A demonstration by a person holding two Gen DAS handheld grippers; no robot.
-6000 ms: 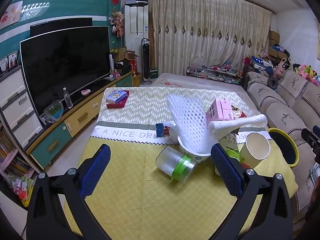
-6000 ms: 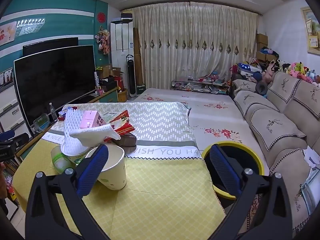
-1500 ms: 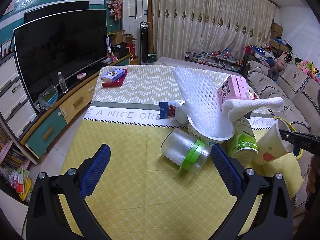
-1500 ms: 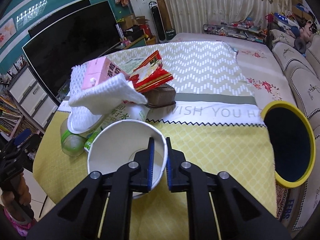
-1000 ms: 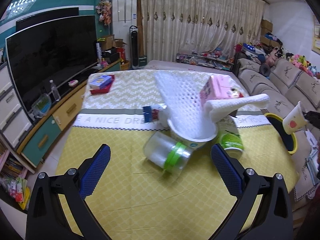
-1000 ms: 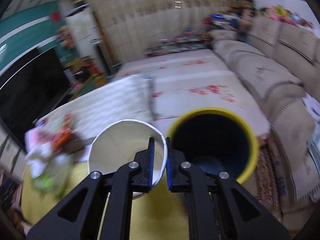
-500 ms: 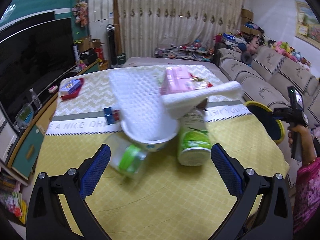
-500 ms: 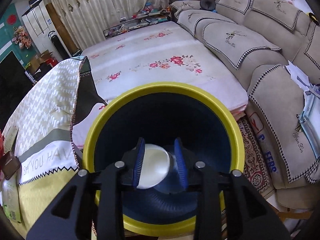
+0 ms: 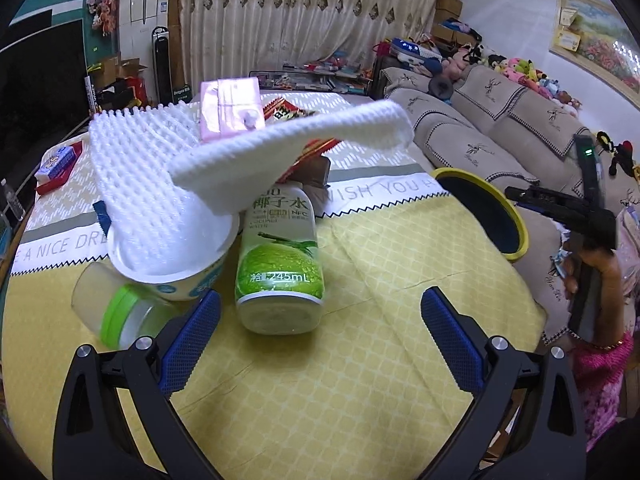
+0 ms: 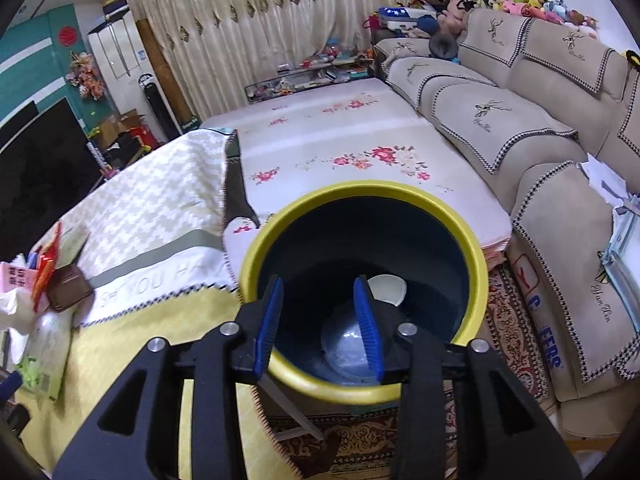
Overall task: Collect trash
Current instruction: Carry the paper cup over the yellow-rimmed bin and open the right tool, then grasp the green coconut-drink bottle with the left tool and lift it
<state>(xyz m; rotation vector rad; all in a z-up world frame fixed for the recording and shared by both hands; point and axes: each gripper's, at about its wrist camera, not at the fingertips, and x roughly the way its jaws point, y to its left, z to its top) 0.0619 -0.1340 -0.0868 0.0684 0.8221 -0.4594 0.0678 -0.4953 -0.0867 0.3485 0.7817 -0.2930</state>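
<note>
Living-room setting: yellow patterned tablecloth (image 9: 380, 320) covering a table, beige sofa (image 10: 520, 120) along one side, cream curtains (image 9: 300, 12) closing off the far wall.

Item 1, right gripper (image 10: 319, 324): pointing down into the mouth of the yellow-rimmed trash bin (image 10: 478, 264); blue pads apart and widening, nothing lying between them. Inside the dark bin, a paper cup (image 10: 387, 289) is lying near the bottom, beside a clear rounded plastic piece (image 10: 344, 344). In the left wrist view the same gripper (image 9: 520, 194) is showing as a black tool held in a hand (image 9: 596, 264) with a pink knitted sleeve (image 9: 600, 368), hovering over the bin (image 9: 516, 224) just off the table edge.

Item 2, left gripper (image 9: 320, 336): jaws standing wide apart, empty, aiming at the table clutter.

Item 3, trash remaining on the table, nearest first: a green-labelled coconut water bottle (image 9: 280, 264) lying with its base toward the camera; a clear jar with a green lid (image 9: 120, 312) on its side to its left; a white bowl (image 9: 172, 264) holding white foam netting (image 9: 160, 176); a pink carton (image 9: 230, 110) and a red snack wrapper (image 9: 284, 110) behind; a brown wallet-like object (image 9: 316, 172) under the wrapper.

Item 4, far corner of the table: a small box (image 9: 56, 160) sitting on a red item.
</note>
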